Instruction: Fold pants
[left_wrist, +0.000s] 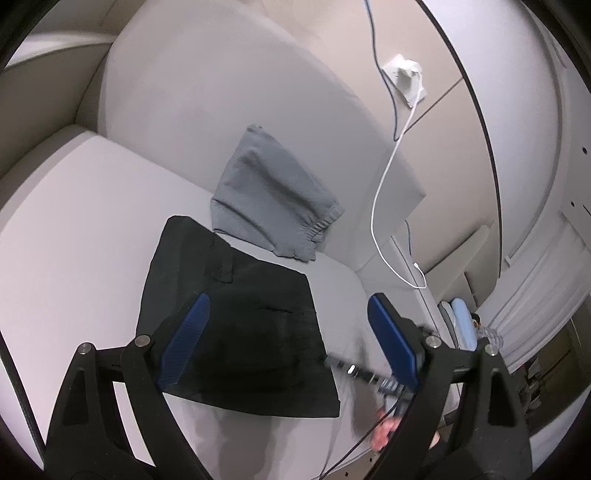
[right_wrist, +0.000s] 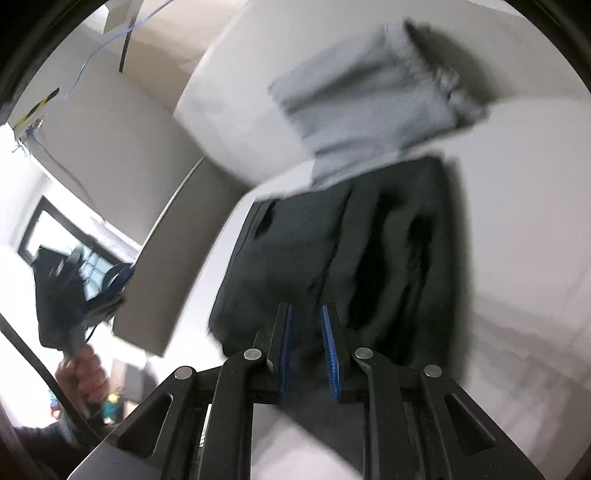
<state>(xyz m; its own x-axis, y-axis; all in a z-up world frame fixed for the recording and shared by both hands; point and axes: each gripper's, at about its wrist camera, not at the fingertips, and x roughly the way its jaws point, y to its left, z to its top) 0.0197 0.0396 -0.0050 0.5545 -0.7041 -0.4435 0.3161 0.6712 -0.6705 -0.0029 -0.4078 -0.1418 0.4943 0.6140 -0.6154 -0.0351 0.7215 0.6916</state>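
Both jaws stood empty, left gripper (left_wrist: 288, 347) wide, right gripper (right_wrist: 306, 354) narrow; black pants (left_wrist: 236, 317) lay folded, apparently finished.

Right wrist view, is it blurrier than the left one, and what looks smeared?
Yes: in the right wrist view the gray pants and black pants are smeared by motion, though the right gripper stays crisp; in the left wrist view both garments are fairly sharp, only the other gripper at lower right is streaked; both views bend straight edges.
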